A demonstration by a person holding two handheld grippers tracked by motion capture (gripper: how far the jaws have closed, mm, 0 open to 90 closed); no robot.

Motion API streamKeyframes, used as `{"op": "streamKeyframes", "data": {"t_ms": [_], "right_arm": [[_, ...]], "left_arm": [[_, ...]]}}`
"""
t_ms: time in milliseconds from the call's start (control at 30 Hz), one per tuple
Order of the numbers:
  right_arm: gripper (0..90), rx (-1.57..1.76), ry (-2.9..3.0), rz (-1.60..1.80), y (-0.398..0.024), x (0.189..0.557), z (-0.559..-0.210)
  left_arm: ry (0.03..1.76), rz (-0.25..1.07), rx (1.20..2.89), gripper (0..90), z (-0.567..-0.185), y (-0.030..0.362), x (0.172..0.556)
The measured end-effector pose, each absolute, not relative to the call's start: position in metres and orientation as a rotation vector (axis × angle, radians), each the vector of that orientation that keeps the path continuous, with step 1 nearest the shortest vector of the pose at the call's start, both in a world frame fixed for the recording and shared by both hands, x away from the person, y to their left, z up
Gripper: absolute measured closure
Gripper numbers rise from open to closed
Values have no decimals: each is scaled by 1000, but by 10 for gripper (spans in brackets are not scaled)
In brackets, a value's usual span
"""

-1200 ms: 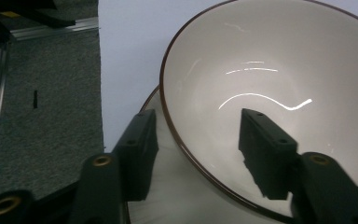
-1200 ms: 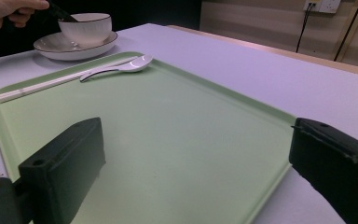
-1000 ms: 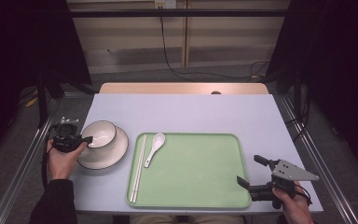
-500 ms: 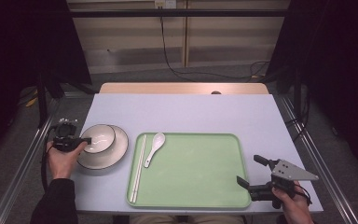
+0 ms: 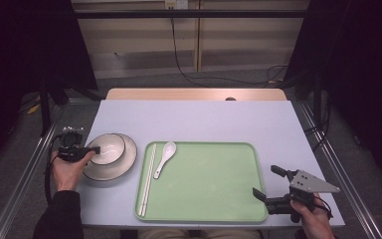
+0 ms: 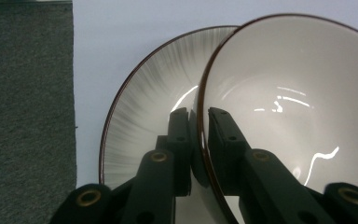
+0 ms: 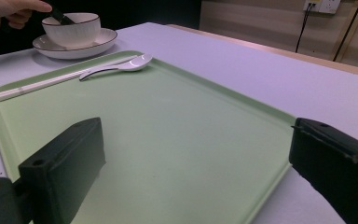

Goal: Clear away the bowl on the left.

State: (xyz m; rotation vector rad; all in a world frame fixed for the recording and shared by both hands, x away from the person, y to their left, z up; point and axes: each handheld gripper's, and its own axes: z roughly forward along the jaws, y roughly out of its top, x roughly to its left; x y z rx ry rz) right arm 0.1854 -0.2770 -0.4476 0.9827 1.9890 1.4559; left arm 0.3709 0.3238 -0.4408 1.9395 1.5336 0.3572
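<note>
Pinching the rim of the bowl (image 6: 289,98), the left gripper (image 6: 199,122) has just closed its jaws, one inside the wall, one outside. The bowl sits mouth up, round with no long axis, on the plate (image 5: 122,162) at middle left of the high view. Lifted by one edge, it could tip or slip. The right gripper (image 5: 269,181) waits wide apart, lower right.

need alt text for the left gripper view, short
The left gripper pinches the rim of a white bowl, one black jaw inside and one outside. The bowl sits on a pale streaked plate on a light table.
</note>
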Motion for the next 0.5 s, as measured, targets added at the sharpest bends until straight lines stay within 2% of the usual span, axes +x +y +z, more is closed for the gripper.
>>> {"op": "streamKeyframes", "data": {"t_ms": [233, 500], "right_arm": [[32, 982, 1992, 1453, -277, 185, -447], [31, 980, 1986, 1456, -277, 185, -447]], "left_arm": [[1517, 326, 1934, 819, -440, 324, 369], [1480, 353, 1876, 822, -434, 326, 363]]}}
